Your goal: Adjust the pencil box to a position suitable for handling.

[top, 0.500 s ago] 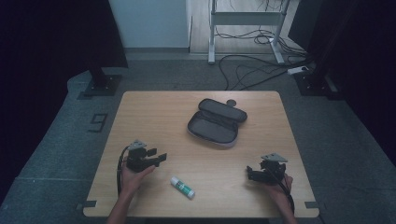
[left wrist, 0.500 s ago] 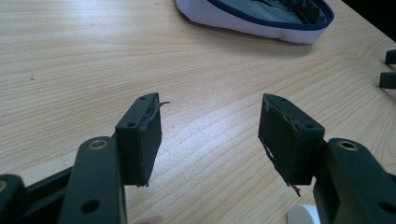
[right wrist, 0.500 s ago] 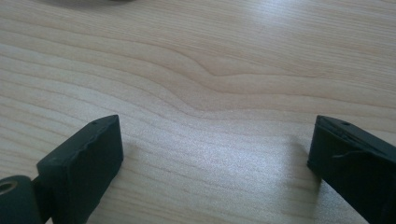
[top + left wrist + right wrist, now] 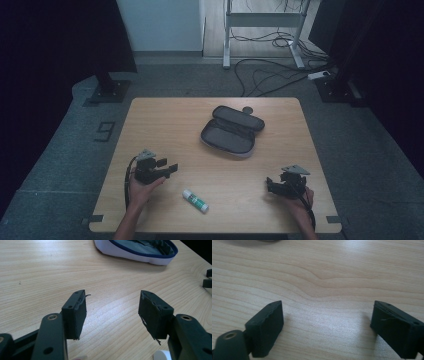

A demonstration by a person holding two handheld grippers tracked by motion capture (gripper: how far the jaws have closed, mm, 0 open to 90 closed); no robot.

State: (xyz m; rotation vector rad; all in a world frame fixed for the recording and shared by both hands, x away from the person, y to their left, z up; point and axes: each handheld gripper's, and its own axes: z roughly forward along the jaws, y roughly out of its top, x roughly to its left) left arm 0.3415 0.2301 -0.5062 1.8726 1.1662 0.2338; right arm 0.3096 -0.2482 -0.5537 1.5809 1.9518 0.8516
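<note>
One table [image 4: 165, 120], light wood. On it, counted: one glue stick [image 4: 195, 200], one pencil case [image 4: 232, 131], two grippers.

Glue stick: white with green label, lying flat near the table's 6 o'clock edge, tilted. It sits at about 4 o'clock from the left gripper [image 4: 167, 167], near but apart. In the left gripper view a white cap end [image 4: 162, 355] peeks in at the bottom right, beside the right-hand finger.

Pencil case: one, dark, unzipped and lying open, at roughly 1 o'clock of table centre; white and blue rim in the left gripper view [image 4: 135, 251].

Left gripper: fingers wide, nothing between them, just bare table. Points toward 3 o'clock in the high view.

Right gripper [image 4: 270, 185]: fingers wide apart, nothing held, low over the wood at table's 4 o'clock. Well apart from the glue stick.
</note>
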